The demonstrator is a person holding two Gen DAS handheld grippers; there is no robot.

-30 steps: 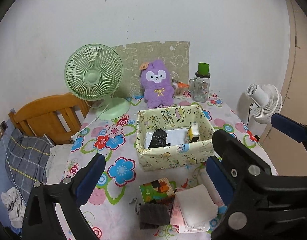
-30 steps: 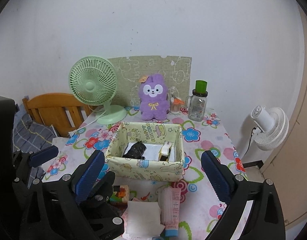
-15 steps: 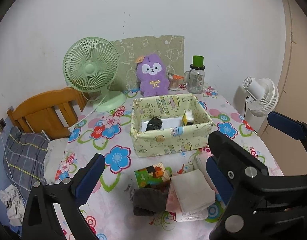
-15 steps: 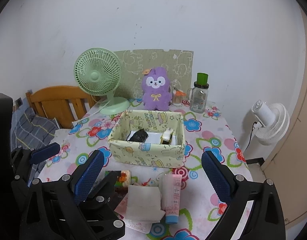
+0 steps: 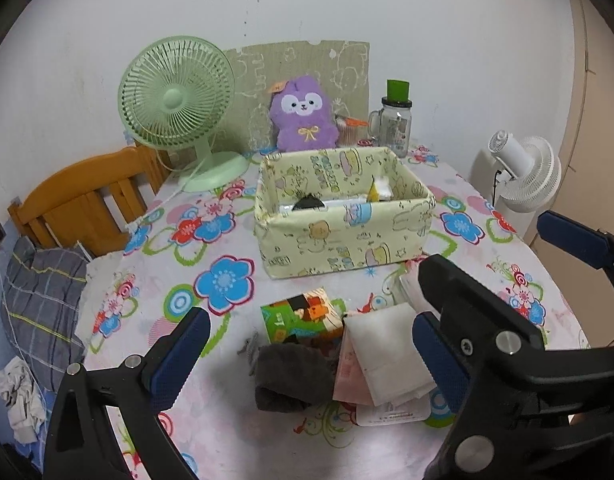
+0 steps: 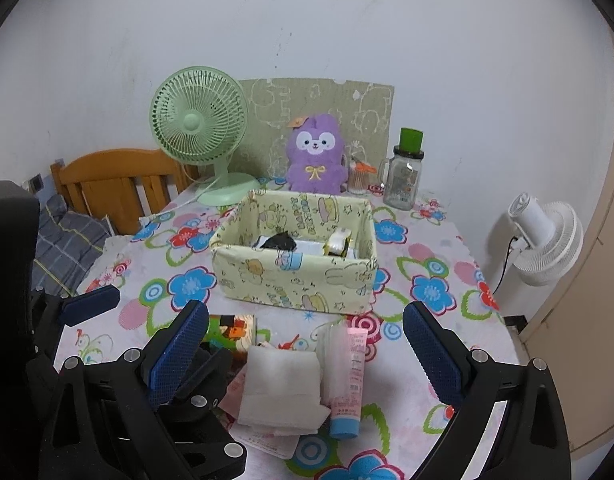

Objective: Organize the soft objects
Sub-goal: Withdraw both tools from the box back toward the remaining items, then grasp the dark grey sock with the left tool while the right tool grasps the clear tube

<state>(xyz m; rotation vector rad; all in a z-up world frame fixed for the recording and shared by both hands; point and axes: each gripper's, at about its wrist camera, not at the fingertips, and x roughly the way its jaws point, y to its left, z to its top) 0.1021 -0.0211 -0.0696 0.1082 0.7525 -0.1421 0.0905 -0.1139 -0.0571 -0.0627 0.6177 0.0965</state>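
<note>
A yellow-green fabric box (image 5: 339,240) stands mid-table, also in the right wrist view (image 6: 295,276), with a black item (image 6: 279,242) and a small pack inside. In front of it lie a dark grey cloth (image 5: 291,376), a folded white cloth (image 5: 391,352), (image 6: 281,388), a green carton (image 5: 303,316) and a pink tube (image 6: 347,376). A purple plush (image 5: 303,114) sits behind the box. My left gripper (image 5: 307,360) is open and empty above the grey cloth. My right gripper (image 6: 307,352) is open and empty above the white cloth.
A green desk fan (image 5: 179,108) stands back left, a glass jar with a green lid (image 5: 395,124) back right. A wooden chair (image 5: 87,200) with folded clothes is to the left of the table, a white fan (image 5: 523,176) to the right.
Both grippers have pulled back and lowered towards the table's near edge. The box looks farther off and the cloths sit between the fingers. Both stay open.
</note>
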